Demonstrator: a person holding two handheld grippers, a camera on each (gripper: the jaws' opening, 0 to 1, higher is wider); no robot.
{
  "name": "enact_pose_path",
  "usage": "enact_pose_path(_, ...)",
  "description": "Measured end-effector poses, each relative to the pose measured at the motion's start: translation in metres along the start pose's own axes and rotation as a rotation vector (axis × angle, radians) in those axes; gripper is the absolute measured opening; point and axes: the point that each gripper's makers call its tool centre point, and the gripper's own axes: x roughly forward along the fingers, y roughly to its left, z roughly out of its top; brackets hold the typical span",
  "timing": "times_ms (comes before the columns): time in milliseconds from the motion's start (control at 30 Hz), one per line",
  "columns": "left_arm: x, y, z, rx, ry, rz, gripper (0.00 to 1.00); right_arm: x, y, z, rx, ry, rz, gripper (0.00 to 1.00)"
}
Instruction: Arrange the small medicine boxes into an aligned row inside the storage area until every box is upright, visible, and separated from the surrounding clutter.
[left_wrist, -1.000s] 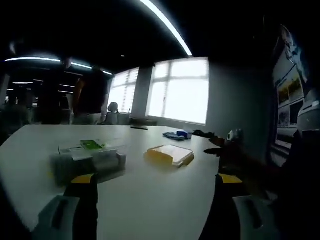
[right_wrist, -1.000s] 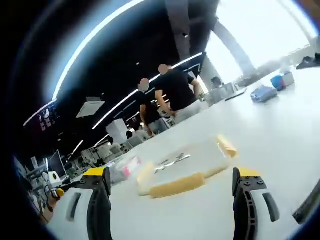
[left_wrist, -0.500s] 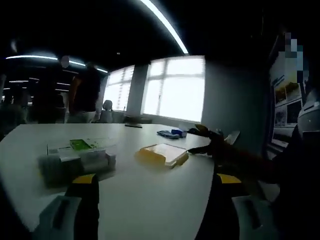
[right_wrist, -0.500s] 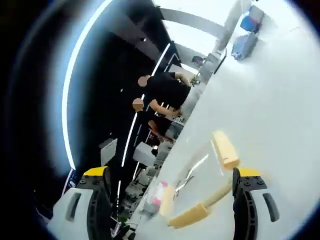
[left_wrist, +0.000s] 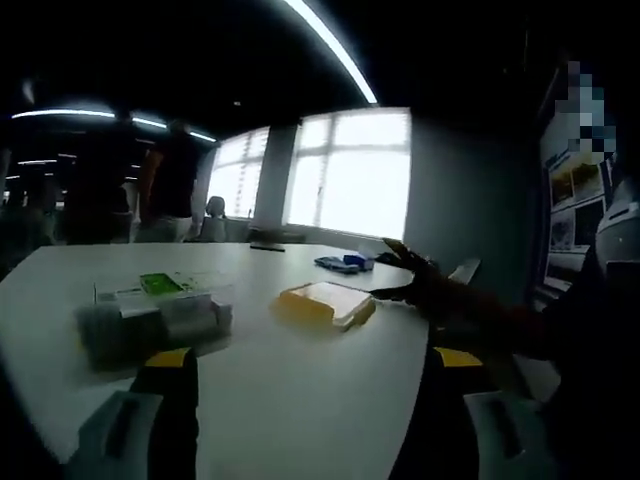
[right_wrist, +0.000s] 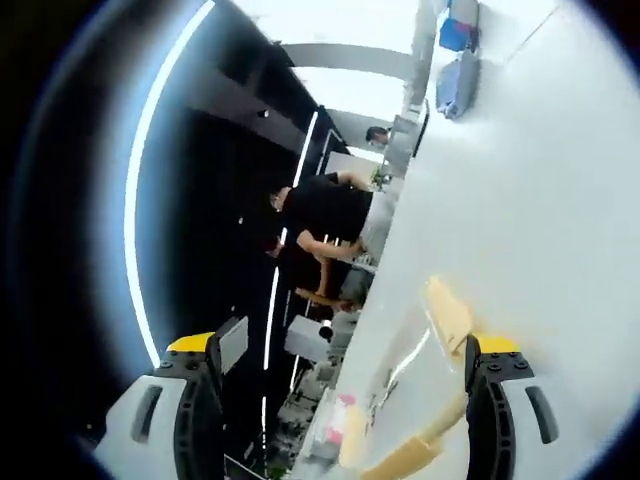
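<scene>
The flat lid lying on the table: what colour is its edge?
Yellow. The lid has a clear top; the left gripper view shows it best.

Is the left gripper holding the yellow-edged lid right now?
No: the left gripper is open and empty, and the yellow-edged lid lies flat on the white table beyond it.

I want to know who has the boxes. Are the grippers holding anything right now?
No. The left gripper and the right gripper are both open, with only white table between their jaws.
</scene>
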Motion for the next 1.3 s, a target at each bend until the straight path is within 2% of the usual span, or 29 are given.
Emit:
enact_pose_path(67, 0.000, -0.001, 0.000, 0.004, 0.002, -0.001, 0.95, 0.002, 0.000, 0.003, -0.050, -0.005, 0.000, 0.97)
enact_pose_path(133, 0.000, -0.003, 0.000, 0.018, 0.005, 0.000, 0.95, 0.003, -0.003, 0.005, -0.135, -0.016, -0.014, 0.89)
enact_pose_path(200, 0.000, -0.004, 0.000, 0.025, 0.008, 0.000, 0.95, 0.004, -0.009, 0.000, -0.188, 0.011, -0.052, 0.84)
enact_pose_path(300, 0.000, -0.004, -0.001, 0.020, 0.007, -0.002, 0.95, 0.008, -0.012, -0.002, -0.223, 0.043, -0.068, 0.74)
enact_pose_path(433, -0.002, -0.002, -0.003, 0.014, 0.014, -0.001, 0.95, 0.016, -0.037, 0.004, -0.265, 0.150, -0.130, 0.44)
enact_pose_path(467, -0.003, -0.001, -0.003, 0.014, 0.013, 0.000, 0.95, 0.018, -0.042, 0.005, -0.271, 0.173, -0.143, 0.39)
enact_pose_path(533, -0.004, 0.000, -0.003, 0.015, 0.013, 0.003, 0.95, 0.024, -0.057, 0.010, -0.355, 0.226, -0.194, 0.33)
enact_pose_path(667, -0.007, 0.001, -0.001, 0.014, 0.006, 0.009, 0.95, 0.034, -0.068, 0.019, -0.504, 0.296, -0.233, 0.27)
enact_pose_path(800, -0.007, 0.001, -0.002, 0.014, 0.008, 0.011, 0.95, 0.041, -0.075, 0.024, -0.579, 0.297, -0.270, 0.26)
enact_pose_path(833, -0.007, 0.001, -0.002, 0.014, 0.008, 0.010, 0.95, 0.042, -0.078, 0.025, -0.611, 0.298, -0.284, 0.26)
enact_pose_path(900, -0.008, 0.001, -0.002, 0.013, 0.008, 0.010, 0.95, 0.046, -0.083, 0.029, -0.676, 0.300, -0.312, 0.34)
enact_pose_path(933, -0.008, 0.001, -0.002, 0.014, 0.007, 0.010, 0.95, 0.047, -0.081, 0.024, -0.738, 0.297, -0.318, 0.37)
enact_pose_path(967, -0.008, 0.001, -0.002, 0.015, 0.007, 0.010, 0.94, 0.049, -0.083, 0.019, -0.770, 0.321, -0.313, 0.38)
enact_pose_path(1000, -0.008, 0.001, -0.002, 0.016, 0.007, 0.010, 0.94, 0.048, -0.085, 0.007, -0.772, 0.370, -0.318, 0.34)
enact_pose_path(1033, -0.008, 0.000, -0.002, 0.017, 0.007, 0.010, 0.94, 0.048, -0.087, 0.004, -0.774, 0.384, -0.320, 0.29)
enact_pose_path(1067, -0.009, 0.001, -0.002, 0.016, 0.008, 0.012, 0.94, 0.057, -0.082, 0.002, -0.890, 0.379, -0.275, 0.26)
enact_pose_path(1100, -0.009, 0.001, -0.002, 0.015, 0.008, 0.014, 0.94, 0.054, -0.084, -0.001, -0.843, 0.371, -0.321, 0.26)
enact_pose_path(1133, -0.009, 0.001, -0.003, 0.014, 0.009, 0.015, 0.94, 0.050, -0.083, -0.004, -0.862, 0.369, -0.355, 0.25)
enact_pose_path(1167, -0.010, 0.001, -0.003, 0.014, 0.010, 0.016, 0.94, 0.051, -0.078, -0.006, -0.930, 0.355, -0.348, 0.24)
enact_pose_path(1200, -0.010, 0.002, -0.003, 0.014, 0.010, 0.018, 0.94, 0.049, -0.075, -0.009, -0.925, 0.341, -0.355, 0.21)
enact_pose_path(1233, -0.011, 0.002, -0.004, 0.015, 0.009, 0.020, 0.94, 0.046, -0.073, -0.011, -0.903, 0.331, -0.358, 0.16)
enact_pose_path(1267, -0.011, 0.002, -0.004, 0.014, 0.011, 0.020, 0.94, 0.049, -0.076, 0.000, -0.856, 0.307, -0.344, 0.07)
enact_pose_path(1300, -0.012, 0.002, -0.005, 0.011, 0.013, 0.021, 0.94, 0.054, -0.064, -0.008, -0.765, 0.308, -0.278, 0.03)
